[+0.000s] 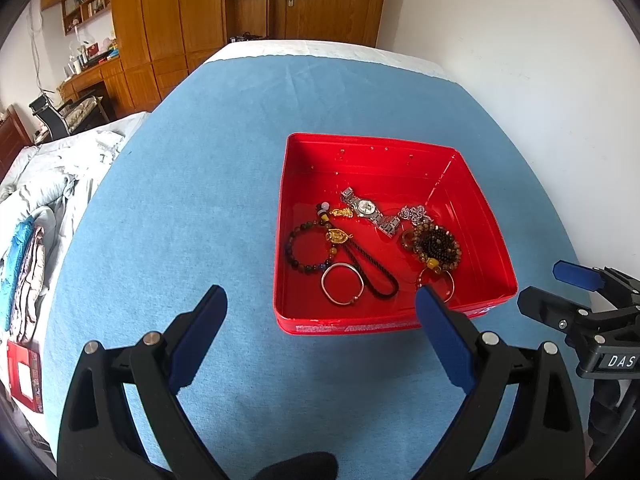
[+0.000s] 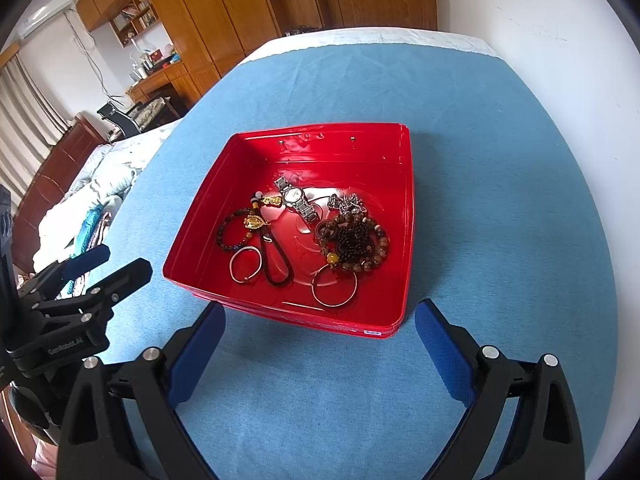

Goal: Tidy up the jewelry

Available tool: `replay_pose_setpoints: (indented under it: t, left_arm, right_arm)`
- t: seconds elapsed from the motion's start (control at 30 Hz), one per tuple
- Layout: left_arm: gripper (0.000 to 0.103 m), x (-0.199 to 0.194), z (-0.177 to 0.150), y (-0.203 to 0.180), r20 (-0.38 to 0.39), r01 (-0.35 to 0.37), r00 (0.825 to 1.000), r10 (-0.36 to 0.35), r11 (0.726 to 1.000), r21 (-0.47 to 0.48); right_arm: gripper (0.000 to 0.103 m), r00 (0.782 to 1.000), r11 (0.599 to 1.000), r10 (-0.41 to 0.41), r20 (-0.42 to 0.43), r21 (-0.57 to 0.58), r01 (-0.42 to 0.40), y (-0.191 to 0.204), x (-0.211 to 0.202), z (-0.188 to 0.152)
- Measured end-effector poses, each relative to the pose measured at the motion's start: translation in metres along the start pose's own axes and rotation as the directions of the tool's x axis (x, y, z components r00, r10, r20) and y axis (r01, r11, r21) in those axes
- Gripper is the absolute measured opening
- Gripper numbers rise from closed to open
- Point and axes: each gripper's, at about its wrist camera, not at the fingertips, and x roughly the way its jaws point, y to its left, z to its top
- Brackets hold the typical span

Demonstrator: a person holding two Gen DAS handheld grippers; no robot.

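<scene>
We are holding both the left gripper (image 1: 322,298) and right gripper (image 2: 320,318) wide apart, empty, at six o'clock of the red box (image 2: 200,236) containing jewelry (image 2: 352,240).

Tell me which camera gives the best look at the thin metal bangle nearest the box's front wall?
The right wrist view. There the whole bangle lies in plain sight on the floor of the red box. In the left wrist view the left gripper has one blue finger covering part of it, so only an arc shows.
</scene>
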Motion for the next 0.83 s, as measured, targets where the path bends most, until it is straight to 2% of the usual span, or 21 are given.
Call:
replay_pose_setpoints:
  t: [0.83]
  left_arm:
    - [0.094,0.0009,-0.0009,-0.0025,0.001,-0.002,1.000,0.002,1.000,0.005]
  right_arm:
    - [0.096,1.000,1.000,-0.002,-0.001,0.003,0.002,-0.0005,0.0020,0.0002]
